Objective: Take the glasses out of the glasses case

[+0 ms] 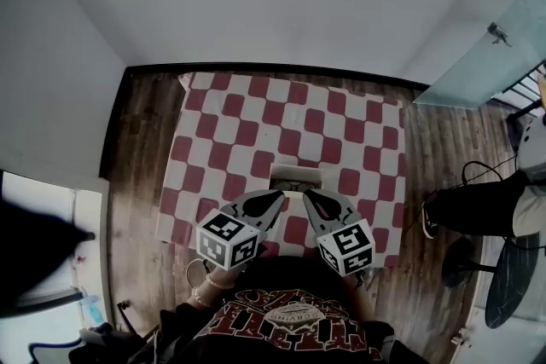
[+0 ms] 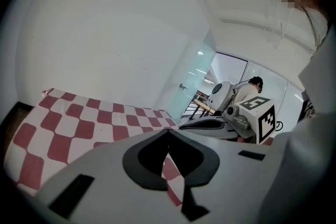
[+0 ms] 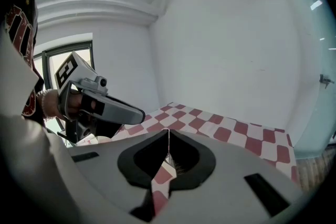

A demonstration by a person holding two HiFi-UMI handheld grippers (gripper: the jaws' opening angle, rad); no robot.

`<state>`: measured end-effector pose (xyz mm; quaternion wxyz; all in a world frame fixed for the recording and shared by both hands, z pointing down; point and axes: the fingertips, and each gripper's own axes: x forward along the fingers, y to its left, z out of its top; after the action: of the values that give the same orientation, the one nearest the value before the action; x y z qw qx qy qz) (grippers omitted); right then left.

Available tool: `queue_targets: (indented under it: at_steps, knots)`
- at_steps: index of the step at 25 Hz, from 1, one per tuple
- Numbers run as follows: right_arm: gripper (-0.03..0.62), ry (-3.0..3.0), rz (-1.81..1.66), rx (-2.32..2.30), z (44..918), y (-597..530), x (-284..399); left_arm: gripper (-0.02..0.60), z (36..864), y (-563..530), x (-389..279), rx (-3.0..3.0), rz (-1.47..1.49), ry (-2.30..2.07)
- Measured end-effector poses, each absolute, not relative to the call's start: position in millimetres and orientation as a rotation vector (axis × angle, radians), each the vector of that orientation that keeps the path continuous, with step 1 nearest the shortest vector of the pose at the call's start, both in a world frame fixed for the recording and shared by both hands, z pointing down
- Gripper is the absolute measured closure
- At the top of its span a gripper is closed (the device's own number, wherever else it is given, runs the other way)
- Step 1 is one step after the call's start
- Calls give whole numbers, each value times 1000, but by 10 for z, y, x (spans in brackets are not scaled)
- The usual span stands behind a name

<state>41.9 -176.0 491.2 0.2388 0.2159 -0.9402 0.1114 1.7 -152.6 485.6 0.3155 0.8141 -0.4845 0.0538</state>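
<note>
A small pale glasses case [image 1: 295, 177] lies on the red-and-white checked tablecloth [image 1: 256, 124], near the table's front edge. I cannot make out any glasses in it. Just in front of the case, both grippers hover side by side. My left gripper [image 1: 275, 199] points at the case's near left corner and my right gripper [image 1: 310, 195] at its near right corner. Each one's jaws meet at the tip with nothing held: left gripper [image 2: 168, 132], right gripper [image 3: 168, 132]. Each gripper view shows the other gripper: the right one [image 2: 220, 124], the left one [image 3: 105, 107].
The table stands on a wooden floor [image 1: 136, 149] against a white wall. A seated person [image 1: 478, 205] and a dark round stool [image 1: 510, 279] are at the right, with a glass door [image 1: 486, 55] behind. A white cabinet [image 1: 51, 209] is at the left.
</note>
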Motion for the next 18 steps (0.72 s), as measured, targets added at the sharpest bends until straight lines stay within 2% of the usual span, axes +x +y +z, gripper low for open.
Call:
queue_targets:
  at_steps: [18]
  knots:
    - [572, -2480, 360, 515, 5421, -1836, 295, 583, 4963, -1500, -128, 2087, 95, -1296]
